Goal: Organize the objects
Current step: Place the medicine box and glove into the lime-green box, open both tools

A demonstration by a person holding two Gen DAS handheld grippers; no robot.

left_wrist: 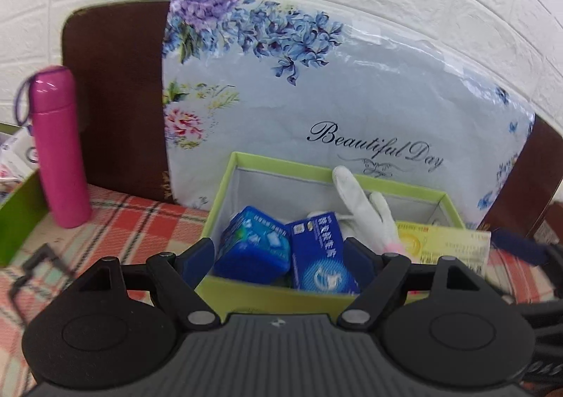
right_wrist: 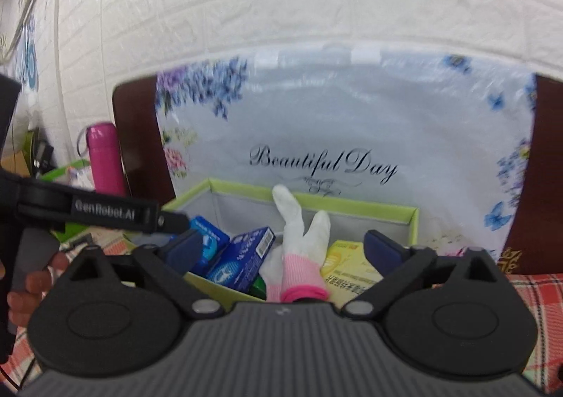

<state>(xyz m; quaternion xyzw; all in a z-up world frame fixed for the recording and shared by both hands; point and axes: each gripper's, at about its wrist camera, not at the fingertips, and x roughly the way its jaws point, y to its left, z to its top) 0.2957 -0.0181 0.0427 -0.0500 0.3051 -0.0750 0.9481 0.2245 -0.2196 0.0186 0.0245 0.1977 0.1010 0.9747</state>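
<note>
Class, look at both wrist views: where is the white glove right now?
The white glove stands in the green box, between the blue carton on its left and the yellow packet on its right.

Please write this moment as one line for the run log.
left gripper: open, empty | right gripper: open, empty | green box: holds blue boxes, white glove, yellow packet | pink bottle: upright, outside

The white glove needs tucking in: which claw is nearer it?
Right. The right claw frames the white glove; the left claw sits over the blue boxes beside it.
</note>
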